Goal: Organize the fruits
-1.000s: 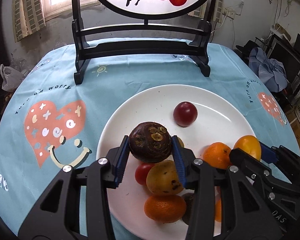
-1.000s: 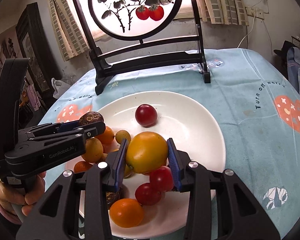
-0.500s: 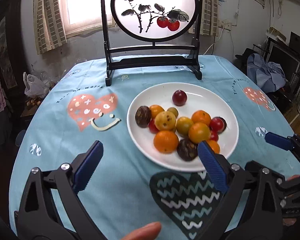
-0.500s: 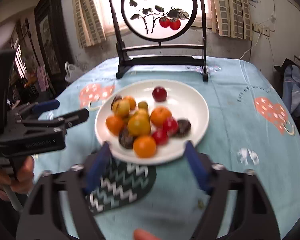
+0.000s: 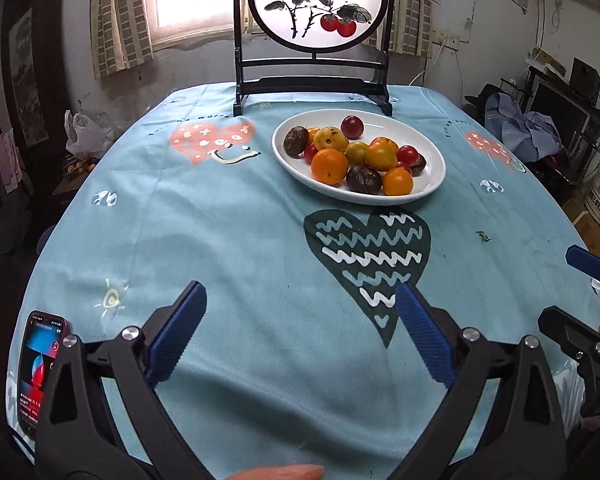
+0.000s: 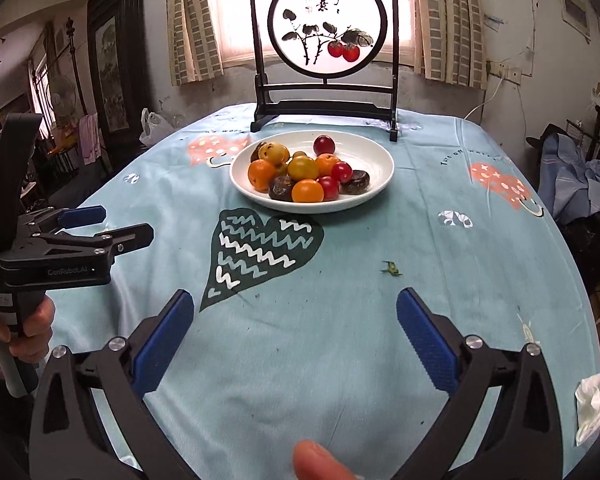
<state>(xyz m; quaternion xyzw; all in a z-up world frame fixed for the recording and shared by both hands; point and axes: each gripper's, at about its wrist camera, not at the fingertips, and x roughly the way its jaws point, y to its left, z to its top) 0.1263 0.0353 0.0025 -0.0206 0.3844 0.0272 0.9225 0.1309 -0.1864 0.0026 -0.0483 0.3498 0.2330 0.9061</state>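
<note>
A: We have the left gripper [image 5: 300, 320] low over the near edge of the round table, black frame, ribbed blue pads [image 5: 176, 336] spread wide, nothing between them. Only teal cloth under it.

B: Same for the right gripper [image 6: 296, 328]: jaws wide apart, empty, hovering over the light blue printed tablecloth [image 6: 340, 280] just past the dark green heart with white zigzags [image 6: 260, 252]. From this side we see the left unit's bare hand on its grip at frame left.

A: Fruits?

B: All in the glossy white shallow ceramic plate [image 6: 376, 164], far half of the table, well apart from both grippers. We count smooth orange citrus [image 6: 261, 173], a yellow-orange tomato [image 6: 303, 168], small shiny red tomatoes [image 6: 342, 171], dark wrinkled brown fruits [image 6: 281, 189], and one dark red plum-like fruit [image 6: 324, 145] sitting alone toward the back rim.

A: Left view agrees: pile clustered mid-plate [image 5: 432, 176], touching each other, the single dark red one apart behind.

B: Behind the plate, a black wooden stand with a round translucent painted screen [image 6: 327, 28]. Plate sits just in front of its base.

A: Smartphone with lit screen [image 5: 38, 372] at our near-left table edge. Crumpled white tissue [image 6: 592, 400] at near-right.
</note>
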